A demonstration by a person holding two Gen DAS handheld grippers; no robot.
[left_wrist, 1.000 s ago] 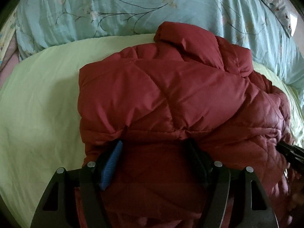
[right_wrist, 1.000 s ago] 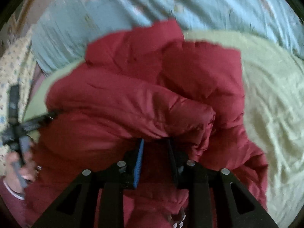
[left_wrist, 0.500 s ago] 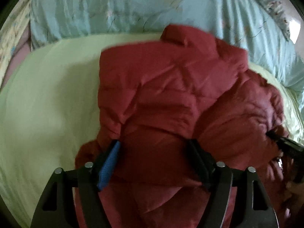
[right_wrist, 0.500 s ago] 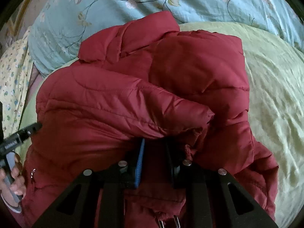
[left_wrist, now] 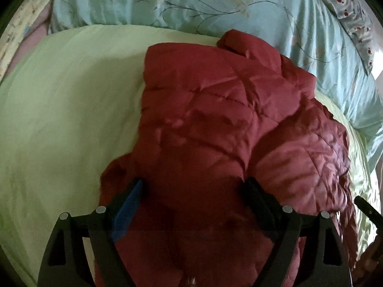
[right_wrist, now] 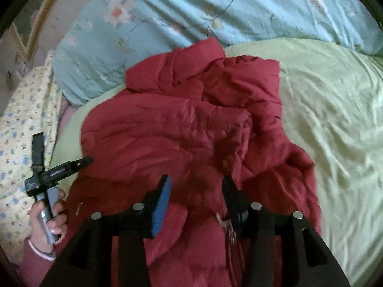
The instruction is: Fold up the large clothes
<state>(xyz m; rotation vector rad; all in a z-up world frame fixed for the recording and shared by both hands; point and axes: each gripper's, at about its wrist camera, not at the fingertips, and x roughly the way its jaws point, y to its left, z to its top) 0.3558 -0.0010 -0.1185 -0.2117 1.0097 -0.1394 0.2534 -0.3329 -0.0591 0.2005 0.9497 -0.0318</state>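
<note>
A dark red quilted jacket (left_wrist: pixel 215 110) lies bunched and partly folded on the pale green sheet (left_wrist: pixel 59 119). My left gripper (left_wrist: pixel 194 181) hovers over its near part. Its jaws are wide and still opening, with jacket bulk lying between them, and the pads do not pinch it. In the right wrist view the jacket (right_wrist: pixel 167 131) shows its collar at the far end. My right gripper (right_wrist: pixel 196 179) is opening just above a crumpled fold, and the fabric sits loose between its fingers. The left gripper (right_wrist: pixel 59 167) also shows there, held in a hand (right_wrist: pixel 47 215).
A light blue floral quilt (left_wrist: pixel 191 0) runs along the far side of the bed. A yellow flowered cloth (right_wrist: pixel 19 119) lies at the left edge. The green sheet (right_wrist: pixel 323 119) spreads right of the jacket. A metal zipper pull (right_wrist: pixel 227 227) hangs near my right fingers.
My right gripper has opened off the jacket fold and pulled up and back. The left jaws have widened and the left view has shifted, so the jacket sits further right in it.
</note>
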